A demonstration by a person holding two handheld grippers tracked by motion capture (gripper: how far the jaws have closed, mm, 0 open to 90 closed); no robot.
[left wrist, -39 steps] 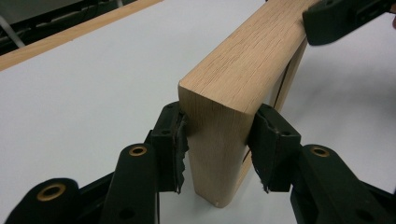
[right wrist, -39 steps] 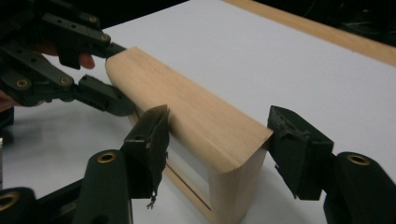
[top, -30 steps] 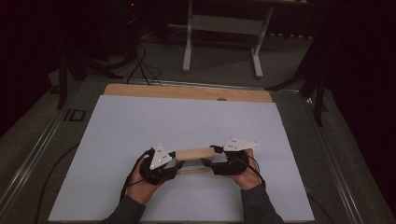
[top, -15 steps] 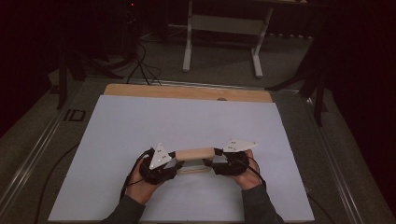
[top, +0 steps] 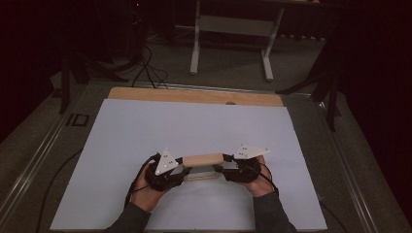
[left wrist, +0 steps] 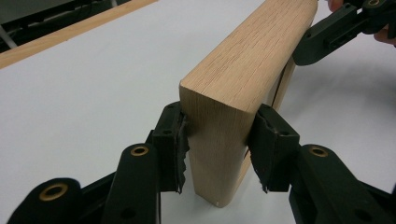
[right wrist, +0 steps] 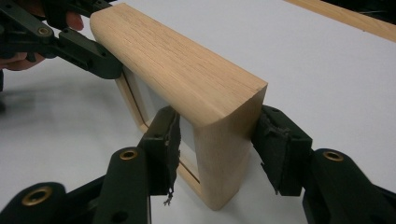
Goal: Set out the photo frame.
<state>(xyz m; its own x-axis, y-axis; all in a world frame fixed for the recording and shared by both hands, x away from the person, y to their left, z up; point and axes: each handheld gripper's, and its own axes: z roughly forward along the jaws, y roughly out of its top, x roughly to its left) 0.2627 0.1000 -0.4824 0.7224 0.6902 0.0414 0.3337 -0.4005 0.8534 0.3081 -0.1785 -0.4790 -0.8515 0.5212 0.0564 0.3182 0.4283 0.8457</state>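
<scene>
The jaws of the right hand-held gripper (right wrist: 217, 154) have just been closing and are now drawn in around the right end of the wooden frame (right wrist: 187, 84), which is seen between them. Compared with a second ago, the gap on either side of the wood is narrowed, with the pads set against it.

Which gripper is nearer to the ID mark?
Left. The left gripper holds the wooden frame at the end toward the ID mark; the right gripper, fingers just closing around the other end, is farther.
</scene>
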